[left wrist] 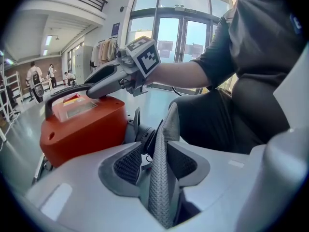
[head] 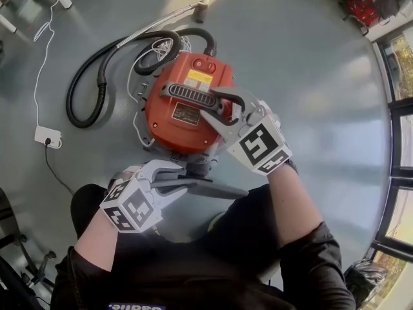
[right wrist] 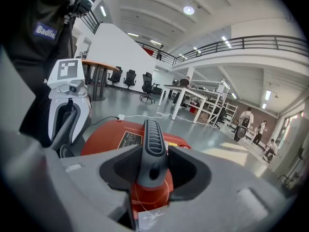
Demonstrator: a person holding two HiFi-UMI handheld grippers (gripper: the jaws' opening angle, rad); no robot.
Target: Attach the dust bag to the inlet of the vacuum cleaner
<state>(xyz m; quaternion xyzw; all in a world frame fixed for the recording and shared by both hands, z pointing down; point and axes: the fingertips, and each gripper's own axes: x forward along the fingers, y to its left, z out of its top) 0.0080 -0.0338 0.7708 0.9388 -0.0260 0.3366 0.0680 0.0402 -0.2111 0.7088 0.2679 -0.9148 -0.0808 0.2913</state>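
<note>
Grey polished floor (head: 310,76) lies under everything. At left, the left gripper (head: 184,175) has its jaws wide apart, with a soft grey mesh dust bag (left wrist: 161,178) standing loose between the pads, near the round dark inlet (left wrist: 144,138). The bag looks light and floppy, so it is probably best pinched close to its mouth. The rigid orange plastic vacuum cleaner (head: 174,121) sits centre. The right gripper (head: 213,103) is clamped on its black ribbed handle (right wrist: 152,134).

On the grey floor (head: 310,76), a white power strip (head: 47,135) lies at 9 o'clock, and its white cord (head: 37,108) runs up toward 11. Red clutter (head: 361,8) sits at 1 o'clock. Black office chairs (right wrist: 147,87) stand far off.
</note>
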